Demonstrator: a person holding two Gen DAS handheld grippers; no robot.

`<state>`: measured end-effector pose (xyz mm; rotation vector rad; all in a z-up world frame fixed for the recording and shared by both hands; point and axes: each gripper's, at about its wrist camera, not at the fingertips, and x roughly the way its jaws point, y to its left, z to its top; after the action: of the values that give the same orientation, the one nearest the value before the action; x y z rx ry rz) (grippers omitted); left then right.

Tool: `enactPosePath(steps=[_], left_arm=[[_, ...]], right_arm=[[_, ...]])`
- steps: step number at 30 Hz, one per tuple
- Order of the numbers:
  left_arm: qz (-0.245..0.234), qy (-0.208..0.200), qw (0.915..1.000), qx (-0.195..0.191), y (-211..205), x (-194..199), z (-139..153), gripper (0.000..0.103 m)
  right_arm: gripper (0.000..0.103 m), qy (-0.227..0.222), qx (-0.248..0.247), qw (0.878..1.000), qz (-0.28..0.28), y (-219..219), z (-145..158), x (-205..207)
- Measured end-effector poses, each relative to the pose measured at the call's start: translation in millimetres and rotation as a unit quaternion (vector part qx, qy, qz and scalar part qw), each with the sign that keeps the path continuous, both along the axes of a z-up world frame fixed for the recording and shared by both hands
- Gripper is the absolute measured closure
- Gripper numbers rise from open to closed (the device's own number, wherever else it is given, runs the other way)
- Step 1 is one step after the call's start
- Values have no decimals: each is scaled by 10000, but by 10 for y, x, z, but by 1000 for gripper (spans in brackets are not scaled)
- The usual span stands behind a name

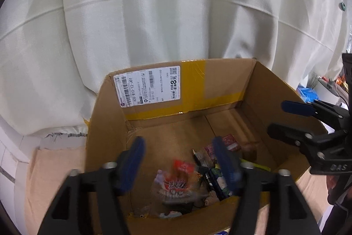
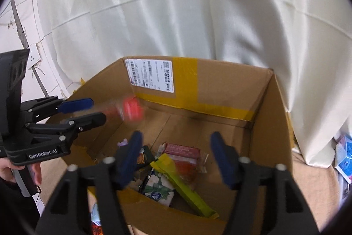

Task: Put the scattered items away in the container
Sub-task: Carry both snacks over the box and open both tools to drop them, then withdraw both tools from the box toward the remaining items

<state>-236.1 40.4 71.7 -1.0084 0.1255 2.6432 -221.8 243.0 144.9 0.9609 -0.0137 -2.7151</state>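
**So, mid-drop over the box**

Both tools hover over the cardboard box — left tool spread, right tool spread too. A blurry red packet looks airborne beside the left fingers; snacks already inside. Next: fetch more strays.

Backdrop: a cream-white pleated fabric curtain hung across the whole rear of both views, with a horizontal seam running through its folds.
Wall: white tiled wall showed at the left edge of the right wrist view, with dark, cracked grout lines.
Floor: a pale beige cloth-like floor covering lay below the curtain hem.
Curtain hem: frayed along the bottom at the left.
Right margin: blurred blue and white clutter lay by the curtain's edge; its nature could not be told.
Light: even, soft and indoor, with faint shadows in the folds.
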Motion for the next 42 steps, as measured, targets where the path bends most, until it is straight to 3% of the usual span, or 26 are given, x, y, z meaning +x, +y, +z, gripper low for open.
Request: enactPosePath(steps=[1, 5, 15, 25, 42], left_arm=[[44, -14, 10000, -29, -1, -2, 5, 16], [197, 7, 9997, -132, -13, 12, 22, 10], [203, 216, 9995, -58, -107, 376, 149, 3], [162, 403, 9990, -109, -180, 1000, 224, 1], [-6, 234, 9997, -115, -209, 1740, -272, 0]], right_arm=[[23, 29, -26, 10000, -8, 15, 15, 23], [0, 219, -120, 9997, -65, 63, 83, 118], [0, 815, -532, 9950, -244, 173, 306, 462], [0, 975, -425, 9942, -159, 49, 432, 1052], [0, 807, -358, 9960, -116, 22, 42, 1768]])
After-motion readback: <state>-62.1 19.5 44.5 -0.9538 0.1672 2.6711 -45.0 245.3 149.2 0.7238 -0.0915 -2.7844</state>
